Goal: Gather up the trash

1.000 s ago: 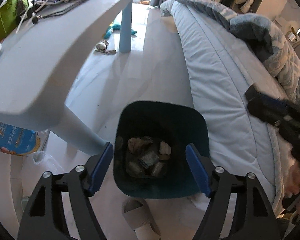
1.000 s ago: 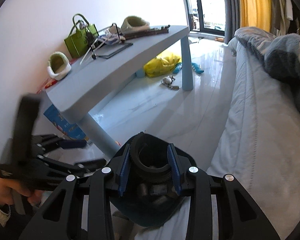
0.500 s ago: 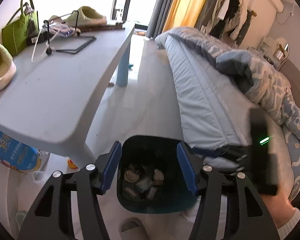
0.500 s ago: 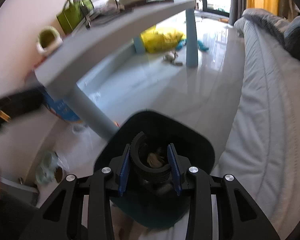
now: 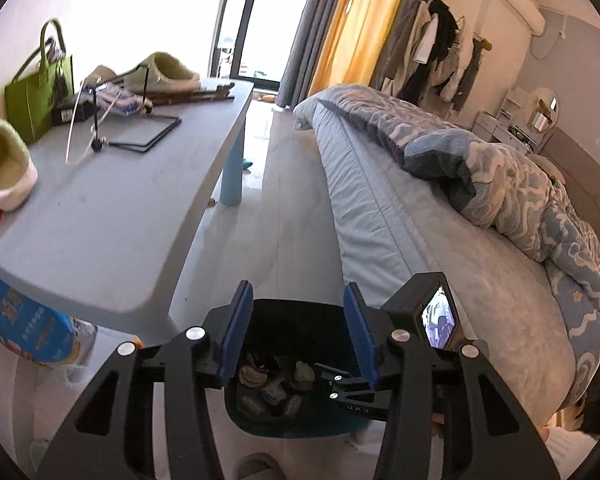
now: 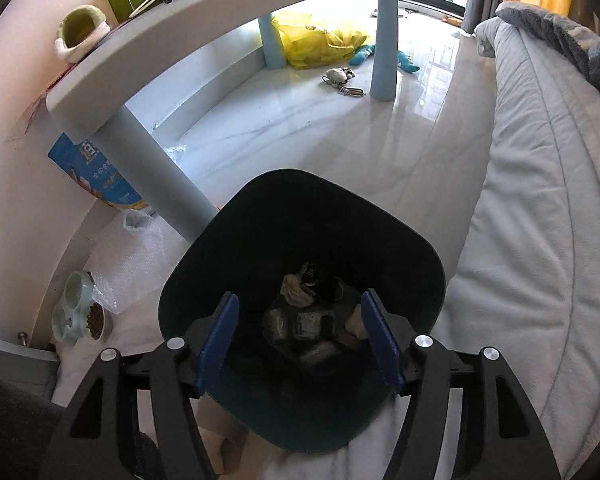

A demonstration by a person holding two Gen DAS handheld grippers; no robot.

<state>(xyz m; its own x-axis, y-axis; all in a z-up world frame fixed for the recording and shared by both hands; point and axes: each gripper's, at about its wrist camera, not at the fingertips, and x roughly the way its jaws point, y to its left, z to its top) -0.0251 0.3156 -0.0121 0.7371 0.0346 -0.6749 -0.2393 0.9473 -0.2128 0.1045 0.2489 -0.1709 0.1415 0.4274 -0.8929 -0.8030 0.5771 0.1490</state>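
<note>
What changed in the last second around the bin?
The right tongs let go of the black ring they held; their jaws are opening, empty, over the bin. The left tongs pulled up and are closing, empty. Bin, table and bed stayed put.

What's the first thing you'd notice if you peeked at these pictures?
Probably the dark bin on the floor between the table and the bed, with crumpled trash at its bottom. The right hand-held gripper hangs right over it, its jaws opening with nothing between them. On the table sit a green bag and fuzzy green slippers.
</note>
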